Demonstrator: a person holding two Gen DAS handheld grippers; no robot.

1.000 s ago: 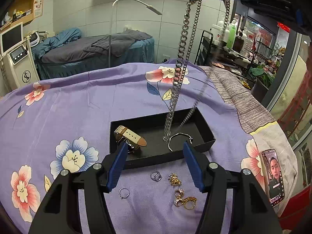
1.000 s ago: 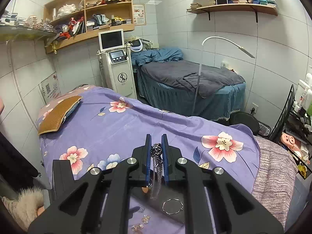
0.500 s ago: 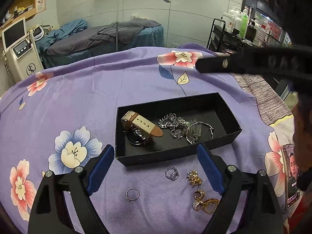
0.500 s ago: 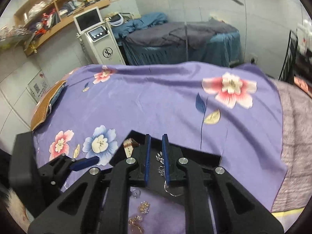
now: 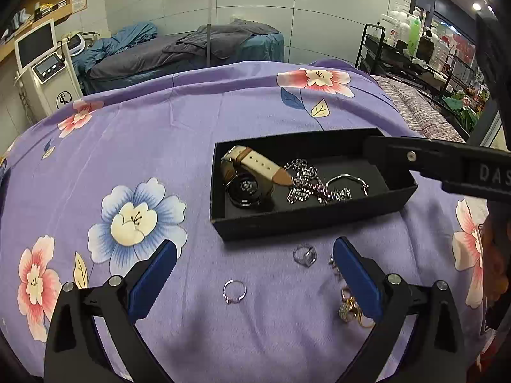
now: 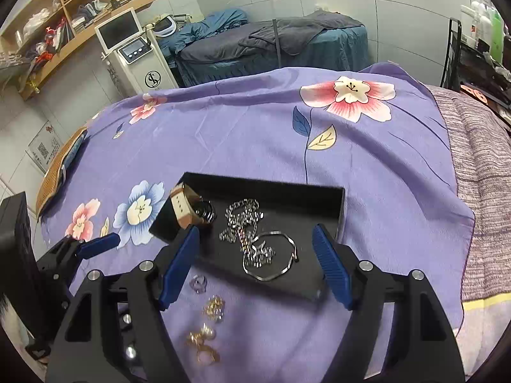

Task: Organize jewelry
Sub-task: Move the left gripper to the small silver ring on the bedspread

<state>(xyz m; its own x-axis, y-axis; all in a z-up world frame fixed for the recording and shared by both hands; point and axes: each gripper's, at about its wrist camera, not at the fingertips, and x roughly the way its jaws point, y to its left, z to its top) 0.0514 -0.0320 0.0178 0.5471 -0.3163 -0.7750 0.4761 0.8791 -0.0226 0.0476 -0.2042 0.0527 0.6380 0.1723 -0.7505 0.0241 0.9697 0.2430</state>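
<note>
Two black grippers with blue finger pads, both spread wide and holding nothing: left gripper [image 5: 254,266] hovers over the loose rings; right gripper [image 6: 255,249] hangs above the tray's near edge.

Shallow rectangular black cardboard tray [image 5: 319,215], centre of the bed. Contents: round black-faced watch with cream and tan leather strap [image 5: 252,172] at left; heaped silver curb-link chain [image 5: 311,183] in the middle; thin silver bangle [image 5: 348,182] at right, touching the chain.

Outside, near side of the tray: faceted silver ring [image 5: 305,254]; plain silver ring with a small stone [image 5: 234,291], nearer still; cluster of gold rings and earrings [image 5: 351,308] at right, partly hidden behind the left gripper's right pad.

Step in hand, as judged: collect a loose ring. Advice: descend straight over one ring, close the pads across its band, avoid pinching the soft cloth beneath.

Surface: purple bedsheet printed with pink and blue flowers [image 5: 127,146], slightly creased.

Room: tiled walls, second treatment bed with grey-blue covers [image 6: 271,44] at far side, white console with screen [image 6: 134,54], wooden shelving, black trolley at right.
</note>
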